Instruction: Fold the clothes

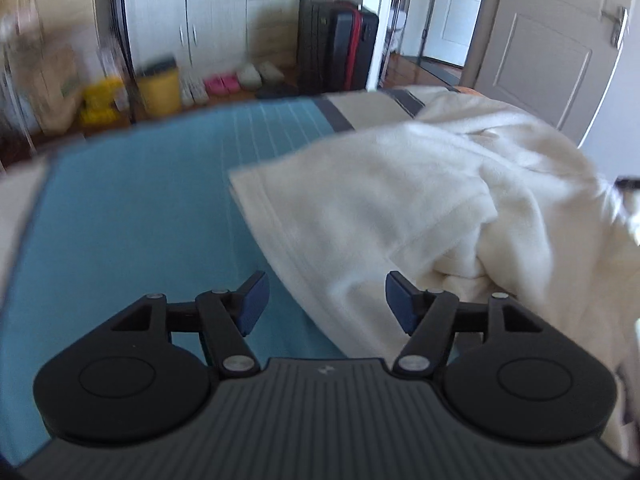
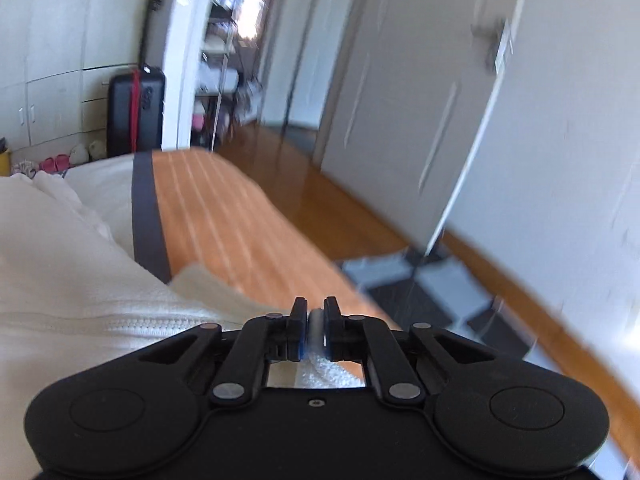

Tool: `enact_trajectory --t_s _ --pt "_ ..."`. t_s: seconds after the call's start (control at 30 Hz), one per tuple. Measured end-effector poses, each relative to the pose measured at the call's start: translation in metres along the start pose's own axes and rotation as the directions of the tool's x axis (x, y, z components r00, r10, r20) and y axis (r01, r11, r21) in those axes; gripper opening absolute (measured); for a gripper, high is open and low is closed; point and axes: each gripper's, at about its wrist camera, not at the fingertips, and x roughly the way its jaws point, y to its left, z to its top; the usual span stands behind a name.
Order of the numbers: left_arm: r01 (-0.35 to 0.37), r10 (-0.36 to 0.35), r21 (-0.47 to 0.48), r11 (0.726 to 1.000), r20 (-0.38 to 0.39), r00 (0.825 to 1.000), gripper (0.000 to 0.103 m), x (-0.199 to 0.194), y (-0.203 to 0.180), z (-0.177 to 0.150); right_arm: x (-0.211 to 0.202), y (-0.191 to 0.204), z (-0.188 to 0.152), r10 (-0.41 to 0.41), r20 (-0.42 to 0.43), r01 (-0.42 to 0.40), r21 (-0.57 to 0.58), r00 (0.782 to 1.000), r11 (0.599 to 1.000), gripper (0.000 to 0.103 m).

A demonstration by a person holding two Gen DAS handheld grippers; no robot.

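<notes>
Motion blur is smearing the far left of the left wrist view, so the yellow container [image 1: 159, 90], the bags beside it and the shoes [image 1: 240, 80] along the wall are showing only as soft shapes. The cream garment [image 1: 400, 208] is running out past the right edge, where a small dark-and-white object [image 1: 628, 200] is too blurred and cropped to identify. In the right wrist view the shelves in the doorway [image 2: 232, 40] are streaking into light patches, the door handle [image 2: 496, 46] is smudging, and the right gripper [image 2: 316, 330] is covering most of the pale fabric pinched between its pads.
</notes>
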Motion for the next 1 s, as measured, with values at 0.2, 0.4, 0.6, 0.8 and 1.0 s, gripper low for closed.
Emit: enact_trajectory --t_s 0.2,0.4,0.6,0.8,1.0 --pt "0.079 -0.094 -0.116 0.99 -0.129 0.987 0.064 0.016 -0.003 -0.019 -0.053 0.0 0.002 -0.029 0.115 0.034 -0.041 0.993 0.999 0.044" --pt "0.061 -0.06 0.004 0.998 -0.146 0.987 0.067 0.015 -0.026 -0.035 -0.078 0.016 0.007 0.273 0.03 -0.274 0.038 0.961 0.961 0.045" --pt "-0.029 0.044 0.097 0.995 -0.15 0.988 0.082 0.044 -0.04 -0.04 -0.086 0.064 -0.015 0.69 -0.084 -0.666 0.201 0.719 0.719 0.049" --pt "-0.129 0.143 0.199 0.972 -0.06 0.988 0.022 0.043 -0.053 -0.04 -0.116 0.132 -0.044 0.724 -0.25 -0.759 -0.08 0.643 0.647 0.049" --pt "-0.295 0.264 0.232 0.927 0.154 0.952 0.018 -0.001 -0.063 -0.042 -0.134 0.162 -0.061 0.722 -0.322 -0.79 -0.216 0.612 0.574 0.049"
